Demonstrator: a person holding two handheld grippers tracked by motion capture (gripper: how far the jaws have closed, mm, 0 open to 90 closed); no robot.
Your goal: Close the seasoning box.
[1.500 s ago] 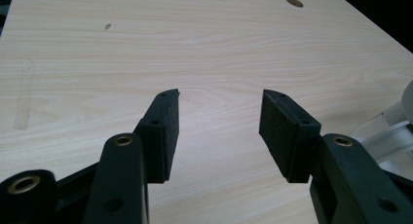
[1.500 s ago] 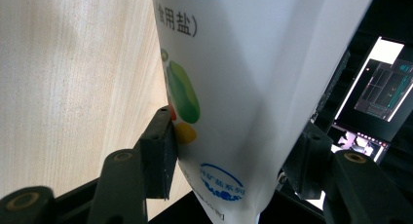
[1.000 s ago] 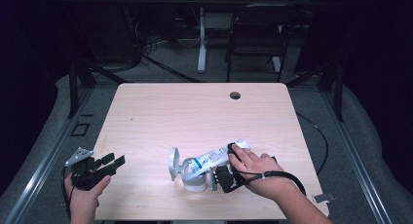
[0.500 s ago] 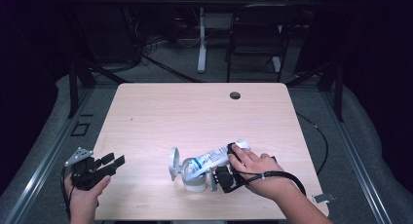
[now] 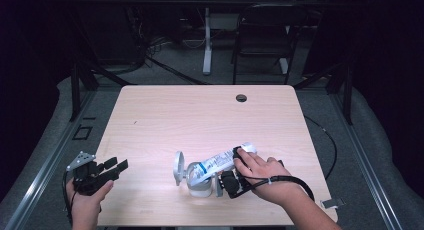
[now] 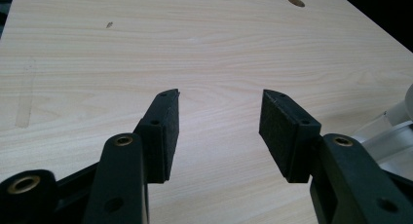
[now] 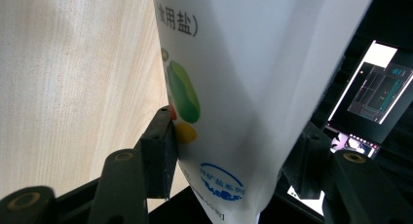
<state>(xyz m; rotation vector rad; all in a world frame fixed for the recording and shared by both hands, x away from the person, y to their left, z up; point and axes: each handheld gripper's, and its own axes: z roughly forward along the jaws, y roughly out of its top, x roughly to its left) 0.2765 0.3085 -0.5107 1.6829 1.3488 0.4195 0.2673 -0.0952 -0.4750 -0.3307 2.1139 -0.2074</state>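
Note:
A white salt bag [image 5: 220, 161] with blue print lies tilted, its lower end over a white open-topped jar [image 5: 199, 184] whose round lid [image 5: 178, 168] stands up at the left. My right gripper [image 5: 234, 167] is shut on the bag's upper half. In the right gripper view the bag [image 7: 234, 87] sits between both jaws of that gripper [image 7: 229, 156], and the left pad [image 7: 165, 151] presses on it. My left gripper [image 5: 116, 166] rests at the table's front left corner, well away from the jar. Its jaws stand open [image 6: 219, 121] with nothing between them.
The light wooden table [image 5: 200, 120] has a cable hole [image 5: 241, 97] near its far edge. A folding chair [image 5: 260, 40] and a table leg stand behind it. A lit monitor [image 7: 375, 92] shows past the bag. Part of the jar [image 6: 389, 131] shows at the right edge of the left gripper view.

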